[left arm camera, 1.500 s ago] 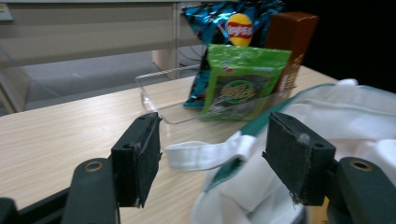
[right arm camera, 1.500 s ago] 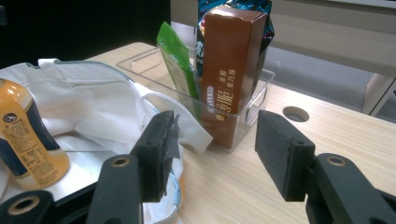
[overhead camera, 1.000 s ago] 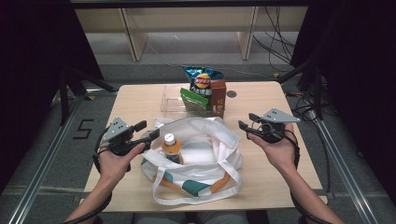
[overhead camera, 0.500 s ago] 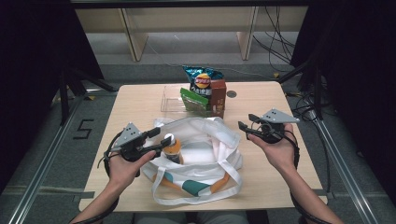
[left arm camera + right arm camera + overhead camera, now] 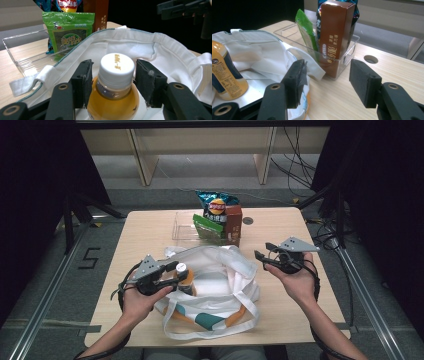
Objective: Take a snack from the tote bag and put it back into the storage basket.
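Left claw [image 5: 113,82] is set astride the neck of the orange drink bottle [image 5: 113,97], with its jaws having just been closing and the white cap [image 5: 116,67] lying between the two pads; a narrow gap is seen on each side of the cap, so the bottle is bracketed but not yet pressed. The bottle is stood upright inside the white tote bag [image 5: 220,285], near the bag's left edge, and the claw is brought in at cap height, presumably because the neck is the narrowest part offered above the fabric. The bag's mouth is spread open on the surface [image 5: 145,227], which leaves the bottle exposed for lifting out. Right claw [image 5: 265,258] is held partly open and empty above the surface to the right of the bag, apart from everything. Behind the bag, a clear tray [image 5: 182,222] is seen holding a green packet [image 5: 207,226], a brown box [image 5: 233,222] and a crisp bag [image 5: 216,205], a likely destination for the bottle.
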